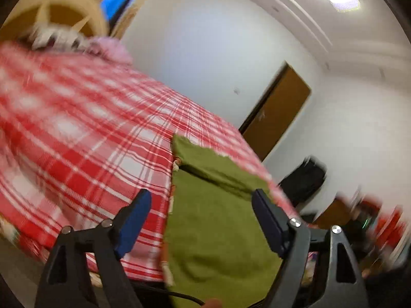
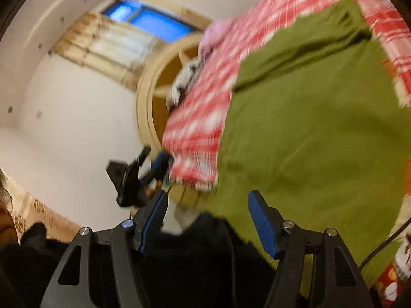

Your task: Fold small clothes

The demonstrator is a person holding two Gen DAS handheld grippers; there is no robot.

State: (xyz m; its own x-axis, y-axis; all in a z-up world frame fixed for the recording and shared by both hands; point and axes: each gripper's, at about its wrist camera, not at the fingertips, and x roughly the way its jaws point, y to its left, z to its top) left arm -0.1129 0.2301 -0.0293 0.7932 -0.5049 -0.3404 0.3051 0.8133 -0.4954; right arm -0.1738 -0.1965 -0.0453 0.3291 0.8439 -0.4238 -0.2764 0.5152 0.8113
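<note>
One green garment [image 1: 218,220] lies on one bed covered by a red-and-white plaid sheet [image 1: 84,128]; two grippers are in play, and both frames are smeared by motion. In the left wrist view, going left to right: a round wooden headboard [image 1: 69,7] with a blurred pink cloth [image 1: 113,48] and a grey-white cloth [image 1: 54,37] below it, then the plaid sheet, then the green garment at the bed's near right part, then a brown door [image 1: 280,110] in the white wall. The garment's long axis runs away from the camera, from the near edge toward the far end, where a folded-over band crosses it at a slant. The left gripper [image 1: 203,220] hangs above it with its jaws spread wide — nothing between them.

In the right wrist view, a blue window [image 2: 151,20] with curtains sits left, the left gripper [image 2: 151,166] shows small in the middle, and the green garment [image 2: 308,133] fills the right. The right gripper [image 2: 208,220] is likewise released, holding nothing. No containers are visible.
</note>
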